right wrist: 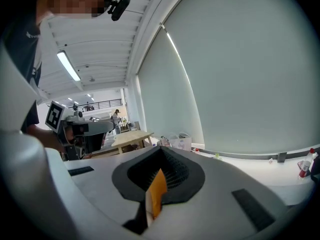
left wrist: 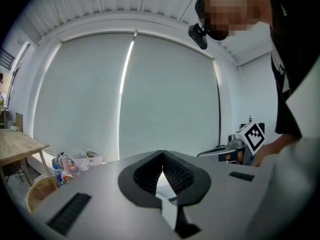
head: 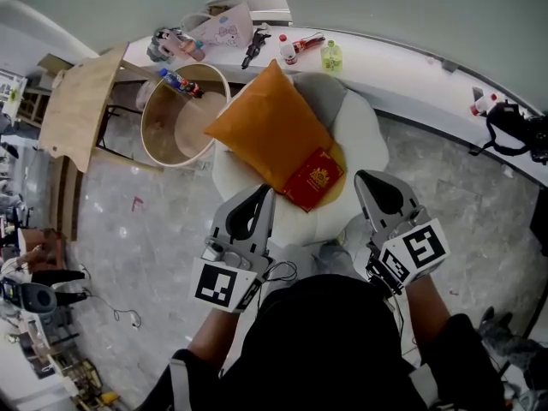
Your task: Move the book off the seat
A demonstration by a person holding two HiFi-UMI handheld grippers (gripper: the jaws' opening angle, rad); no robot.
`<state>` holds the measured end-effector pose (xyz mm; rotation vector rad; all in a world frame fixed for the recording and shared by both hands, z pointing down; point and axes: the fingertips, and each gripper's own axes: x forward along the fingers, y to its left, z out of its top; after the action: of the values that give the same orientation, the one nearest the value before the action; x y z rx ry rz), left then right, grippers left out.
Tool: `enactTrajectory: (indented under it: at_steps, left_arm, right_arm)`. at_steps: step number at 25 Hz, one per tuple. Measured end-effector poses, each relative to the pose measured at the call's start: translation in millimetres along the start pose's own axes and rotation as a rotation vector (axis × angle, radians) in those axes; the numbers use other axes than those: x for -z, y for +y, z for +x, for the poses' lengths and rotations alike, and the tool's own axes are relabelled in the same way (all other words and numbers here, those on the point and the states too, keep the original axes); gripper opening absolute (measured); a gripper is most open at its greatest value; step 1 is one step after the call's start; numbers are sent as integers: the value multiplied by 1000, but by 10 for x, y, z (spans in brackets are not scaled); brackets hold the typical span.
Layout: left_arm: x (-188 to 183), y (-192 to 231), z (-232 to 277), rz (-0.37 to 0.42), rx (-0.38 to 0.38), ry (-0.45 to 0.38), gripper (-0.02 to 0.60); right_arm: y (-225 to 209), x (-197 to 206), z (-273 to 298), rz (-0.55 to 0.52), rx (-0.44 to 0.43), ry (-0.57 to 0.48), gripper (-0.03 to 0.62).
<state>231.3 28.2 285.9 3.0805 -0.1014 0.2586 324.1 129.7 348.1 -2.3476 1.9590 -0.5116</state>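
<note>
A red book [head: 313,178] with a gold emblem lies on the white round seat [head: 364,135], partly under the lower corner of an orange cushion [head: 267,122]. My left gripper [head: 261,192] hovers just left of the book, its jaws shut and empty. My right gripper [head: 369,178] is held to the right of the book, also shut with nothing in it. In the left gripper view the left gripper [left wrist: 162,156] points at a pale window blind. In the right gripper view a sliver of the orange cushion [right wrist: 157,193] shows through the gap below the right gripper's [right wrist: 161,151] closed tips.
A round wooden tub [head: 175,116] stands left of the seat, beside a wooden table [head: 79,103]. Bottles [head: 330,56] and a bag sit on the curved white ledge [head: 411,71] behind. A black device [head: 512,127] rests at the far right.
</note>
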Motion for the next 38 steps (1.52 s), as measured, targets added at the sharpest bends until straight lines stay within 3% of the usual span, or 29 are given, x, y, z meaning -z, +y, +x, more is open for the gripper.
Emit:
enactTrajectory:
  at_steps: [5, 10, 15, 19, 30, 34, 38]
  left_arm:
    - [53, 144, 42, -12, -35, 49, 12]
    - [73, 275, 50, -7, -43, 15, 12]
    - [312, 491, 107, -21, -43, 80, 12]
    - [802, 703, 309, 1, -2, 163, 12]
    - [2403, 1315, 821, -35, 5, 409, 14]
    - [2956, 1459, 927, -91, -5, 470, 14]
    - [3390, 1526, 1064, -94, 6, 504, 14]
  right_arm:
    - [-21, 12, 91, -2, -16, 21, 12]
    - [15, 45, 231, 1, -32, 23, 12]
    - [-29, 182, 431, 17, -27, 64, 12]
    - [-123, 408, 685, 43, -18, 98, 12]
    - [-337, 1237, 1258, 70, -9, 189, 12]
    - [-387, 1601, 1387, 107, -2, 214, 12]
    - [-457, 1944, 1477, 125, -4, 249, 12]
